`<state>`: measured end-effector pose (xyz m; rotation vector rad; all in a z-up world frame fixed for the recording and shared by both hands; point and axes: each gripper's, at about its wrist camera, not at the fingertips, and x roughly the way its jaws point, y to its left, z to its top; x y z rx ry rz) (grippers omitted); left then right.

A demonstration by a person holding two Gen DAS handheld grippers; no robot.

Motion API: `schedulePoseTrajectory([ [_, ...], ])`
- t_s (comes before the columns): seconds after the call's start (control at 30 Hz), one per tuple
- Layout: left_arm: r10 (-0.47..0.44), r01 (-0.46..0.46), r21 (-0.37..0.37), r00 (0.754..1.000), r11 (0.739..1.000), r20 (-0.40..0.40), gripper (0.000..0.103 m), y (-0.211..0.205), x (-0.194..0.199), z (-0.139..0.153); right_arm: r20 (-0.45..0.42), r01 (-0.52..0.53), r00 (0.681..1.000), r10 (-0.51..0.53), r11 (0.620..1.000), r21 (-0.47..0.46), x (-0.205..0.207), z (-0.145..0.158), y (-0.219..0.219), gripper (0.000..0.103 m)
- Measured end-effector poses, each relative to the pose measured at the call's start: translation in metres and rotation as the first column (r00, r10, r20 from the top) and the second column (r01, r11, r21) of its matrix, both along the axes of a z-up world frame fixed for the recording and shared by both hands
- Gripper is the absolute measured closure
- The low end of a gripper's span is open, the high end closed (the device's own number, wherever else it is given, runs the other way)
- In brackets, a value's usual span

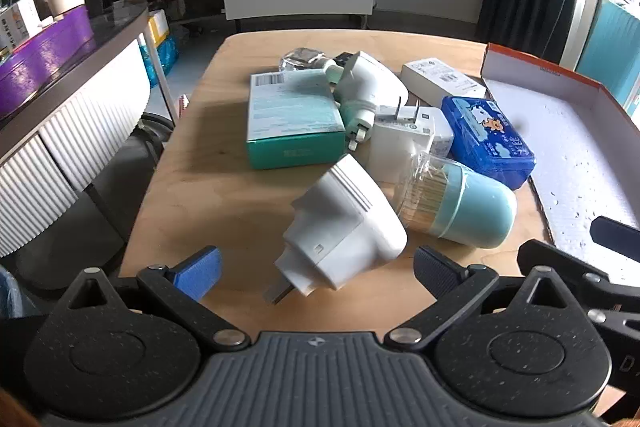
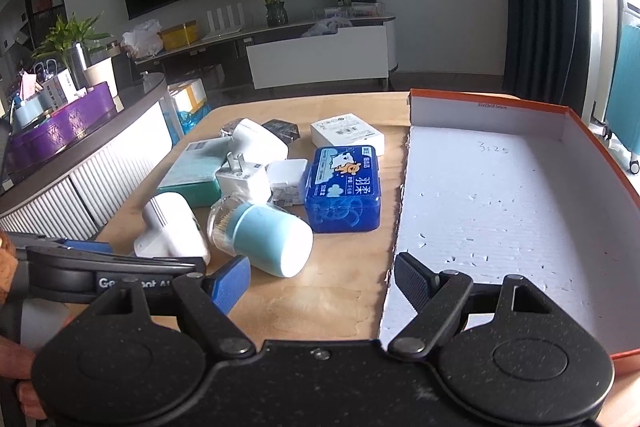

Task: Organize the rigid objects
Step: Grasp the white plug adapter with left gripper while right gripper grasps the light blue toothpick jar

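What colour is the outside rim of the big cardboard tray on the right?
Orange outside, white inside. The shallow cardboard tray shows best in the right wrist view.

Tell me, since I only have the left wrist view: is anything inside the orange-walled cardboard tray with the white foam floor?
Observer: No. The right wrist view shows the orange-walled cardboard tray with its whole floor bare, except for a handwritten "3:25" near the far wall.
Operator: Are the right gripper's fingers open?
Observer: Yes. The right gripper is open and holds nothing, at the tray's near left edge.
Operator: What does the far end of the toppled pale blue toothpick jar look like?
Observer: The pale blue toothpick jar has a flat white base.
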<state>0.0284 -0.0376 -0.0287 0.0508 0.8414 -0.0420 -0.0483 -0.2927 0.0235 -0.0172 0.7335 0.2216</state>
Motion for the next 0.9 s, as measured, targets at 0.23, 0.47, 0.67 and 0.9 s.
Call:
schedulePoseTrajectory([
  [0.23, -0.022, 0.022, 0.001, 1.000, 1.000, 0.012, 0.001, 0.001, 0.016, -0.010, -0.020, -0.020, 1.000, 0.019, 1.000, -0.014, 0.008, -0.009, 0.003, 0.010],
  [0.47, -0.093, 0.095, -0.025, 0.994, 0.995, 0.057, 0.036, 0.003, 0.014, -0.011, -0.033, -0.071, 0.997, 0.070, 0.997, -0.022, 0.021, -0.016, 0.009, 0.010],
  [0.67, -0.039, 0.044, -0.084, 0.997, 0.996, 0.060, 0.036, 0.020, 0.010, -0.005, -0.041, -0.143, 0.989, 0.142, 0.990, -0.017, 0.037, -0.017, 0.017, 0.010],
  [0.9, 0.017, -0.010, -0.105, 0.998, 0.994, 0.068, 0.036, 0.033, 0.010, -0.001, -0.052, -0.230, 0.972, 0.228, 0.972, -0.036, 0.059, -0.022, 0.037, 0.010],
])
